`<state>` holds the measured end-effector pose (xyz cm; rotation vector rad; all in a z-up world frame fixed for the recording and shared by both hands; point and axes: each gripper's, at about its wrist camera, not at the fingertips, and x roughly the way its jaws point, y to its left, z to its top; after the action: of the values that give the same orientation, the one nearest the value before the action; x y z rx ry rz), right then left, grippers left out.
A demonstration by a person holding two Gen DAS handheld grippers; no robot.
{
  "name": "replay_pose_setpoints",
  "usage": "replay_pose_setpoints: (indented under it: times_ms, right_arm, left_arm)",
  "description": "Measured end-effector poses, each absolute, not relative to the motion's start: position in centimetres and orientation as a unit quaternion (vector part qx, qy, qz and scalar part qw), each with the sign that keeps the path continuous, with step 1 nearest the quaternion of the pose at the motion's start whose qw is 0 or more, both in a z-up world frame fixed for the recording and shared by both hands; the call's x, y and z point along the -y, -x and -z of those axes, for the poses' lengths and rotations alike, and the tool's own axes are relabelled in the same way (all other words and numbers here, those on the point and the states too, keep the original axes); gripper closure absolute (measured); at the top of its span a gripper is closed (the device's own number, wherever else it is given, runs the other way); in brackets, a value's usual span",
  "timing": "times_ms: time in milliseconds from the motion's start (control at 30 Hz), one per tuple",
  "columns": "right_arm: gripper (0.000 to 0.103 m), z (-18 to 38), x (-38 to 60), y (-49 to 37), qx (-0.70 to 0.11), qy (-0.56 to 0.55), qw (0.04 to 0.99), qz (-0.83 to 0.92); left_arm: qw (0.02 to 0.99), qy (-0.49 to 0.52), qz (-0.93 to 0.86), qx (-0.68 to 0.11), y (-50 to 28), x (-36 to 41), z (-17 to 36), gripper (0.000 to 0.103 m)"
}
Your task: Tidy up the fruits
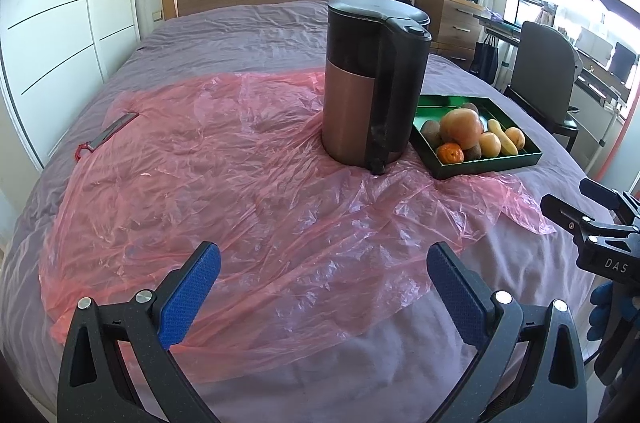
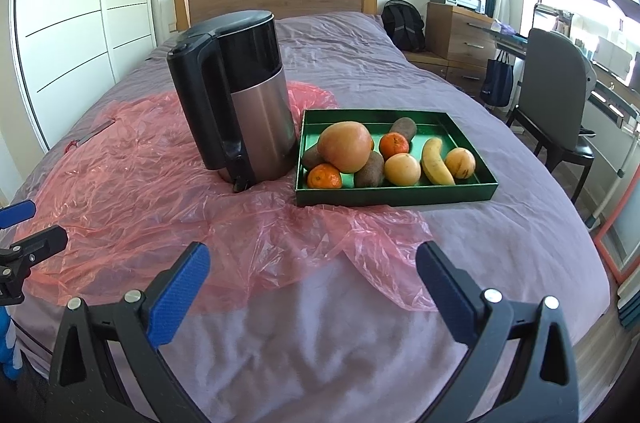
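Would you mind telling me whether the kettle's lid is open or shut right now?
Shut. The kettle stands upright on the pink plastic sheet, and its black lid sits flat on the rim with no gap showing.

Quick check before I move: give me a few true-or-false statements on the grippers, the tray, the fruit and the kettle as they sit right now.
1. Both grippers are open and hold nothing. True: the left gripper and the right gripper are spread wide over the bed.
2. The banana lies on the pink plastic sheet. False: it lies in the green tray.
3. The kettle stands upright beside the tray. True.
4. The tray holds only one tangerine. False: two are visible, one at the front and one further back.
5. The kettle's lid is open. False: it is closed.
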<state>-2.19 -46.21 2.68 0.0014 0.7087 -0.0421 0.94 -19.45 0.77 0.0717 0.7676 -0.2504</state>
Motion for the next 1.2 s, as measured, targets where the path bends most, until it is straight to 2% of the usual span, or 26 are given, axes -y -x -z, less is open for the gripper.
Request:
replay_pose_setpoints:
  times_ms: [1200]
  right_arm:
    - [0.000, -2.5, 47.5, 2.6, -0.350, -0.006, 0.936, 0.033]
  left_arm:
    - [0.918, -0.040, 0.130, -0.372, -0.8, 19.8, -1.0, 0.001]
